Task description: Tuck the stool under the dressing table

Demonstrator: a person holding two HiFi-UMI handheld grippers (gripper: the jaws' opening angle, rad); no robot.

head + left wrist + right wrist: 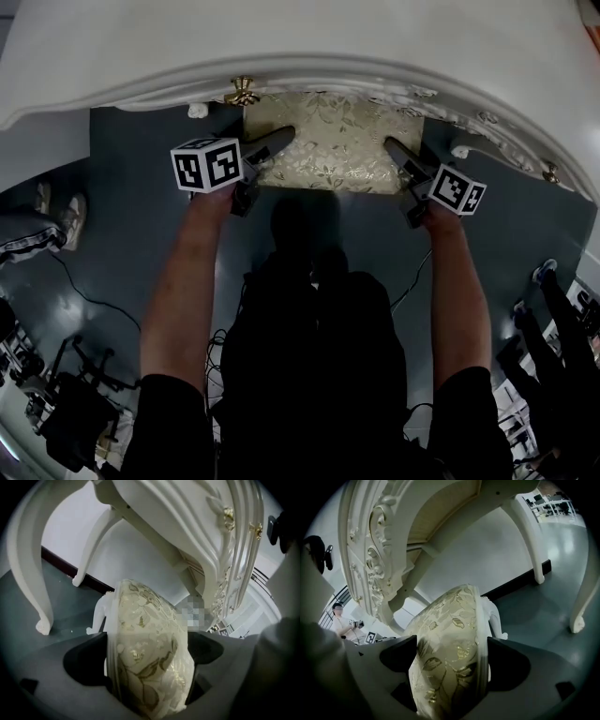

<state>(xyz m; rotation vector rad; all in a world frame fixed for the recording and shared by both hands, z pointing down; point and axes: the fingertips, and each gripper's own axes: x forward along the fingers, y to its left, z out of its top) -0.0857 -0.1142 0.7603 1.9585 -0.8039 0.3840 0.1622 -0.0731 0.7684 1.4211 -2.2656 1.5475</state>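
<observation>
The stool [333,141] has a cream seat with a gold leaf pattern and white legs. It sits partly beneath the white dressing table [281,47], its far part hidden by the table's edge. My left gripper [267,150] is shut on the seat's left side, and the cushion [145,658] fills the space between its jaws. On the seat's right side my right gripper [403,155] is shut too, with the cushion [450,663] pinched between its jaws. A white stool leg [494,616] shows past the seat.
The table's curved white legs [33,573] [532,541] stand on the dark grey floor [141,253] either side of the stool. A gold drawer handle [242,92] hangs above the seat. Cables and gear [66,394] lie behind me; other people's feet [56,211] stand at both sides.
</observation>
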